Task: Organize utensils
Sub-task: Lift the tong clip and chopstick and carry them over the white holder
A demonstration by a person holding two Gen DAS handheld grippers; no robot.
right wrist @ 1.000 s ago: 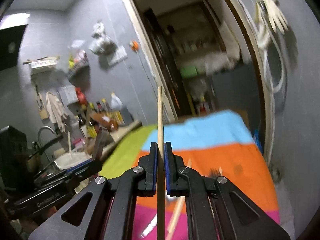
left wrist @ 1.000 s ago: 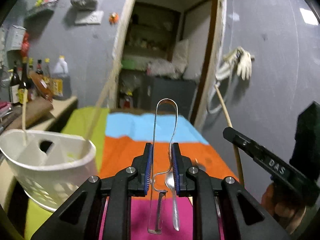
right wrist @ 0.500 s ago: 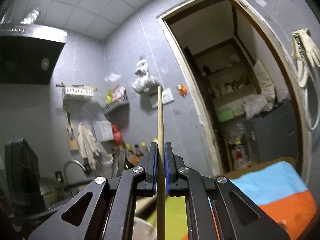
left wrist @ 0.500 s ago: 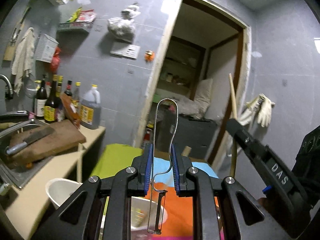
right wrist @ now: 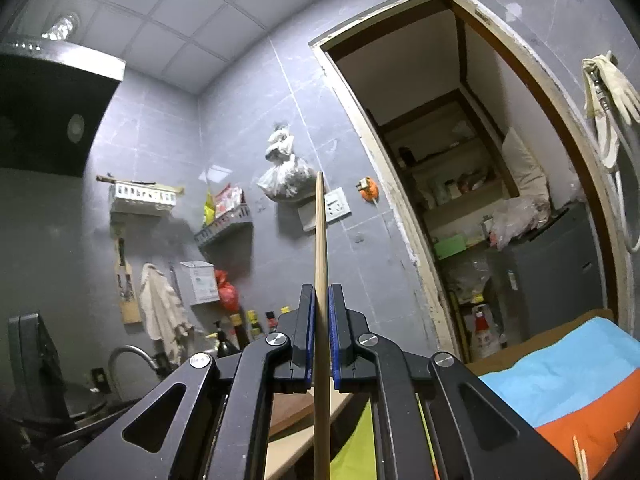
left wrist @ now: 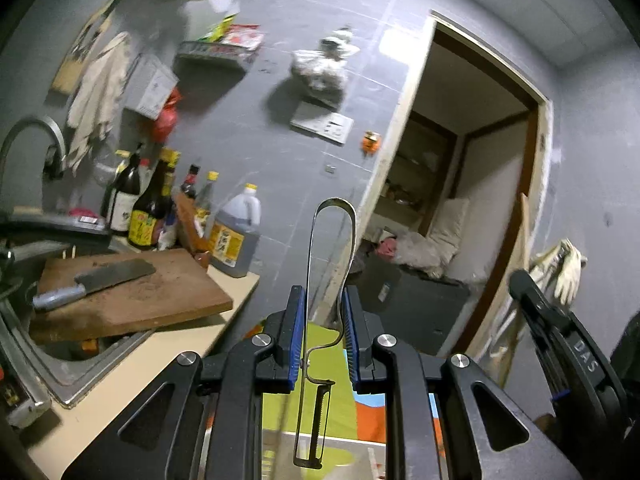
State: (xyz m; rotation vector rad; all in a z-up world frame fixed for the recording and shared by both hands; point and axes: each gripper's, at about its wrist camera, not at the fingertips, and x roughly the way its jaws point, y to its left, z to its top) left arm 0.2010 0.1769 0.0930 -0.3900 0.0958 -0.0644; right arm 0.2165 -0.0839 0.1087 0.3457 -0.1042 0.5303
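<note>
Upright — peeler (left wrist: 325, 308) between left tongs (left wrist: 323, 324)

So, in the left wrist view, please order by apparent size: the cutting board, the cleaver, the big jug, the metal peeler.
1. cutting board
2. cleaver
3. big jug
The metal peeler looks long, but it sits close to the camera, so I leave it unranked.

A home kitchen, grey-tiled walls all round. Left of the left gripper: a steel sink (left wrist: 60, 376) under a curved faucet (left wrist: 24, 136), a cleaver (left wrist: 92, 280) lying on a wooden chopping board (left wrist: 152, 300), sauce bottles (left wrist: 144, 208) lined behind. Ahead of the right gripper, a range hood (right wrist: 52, 108) and a pantry doorway (right wrist: 472, 184).
</note>
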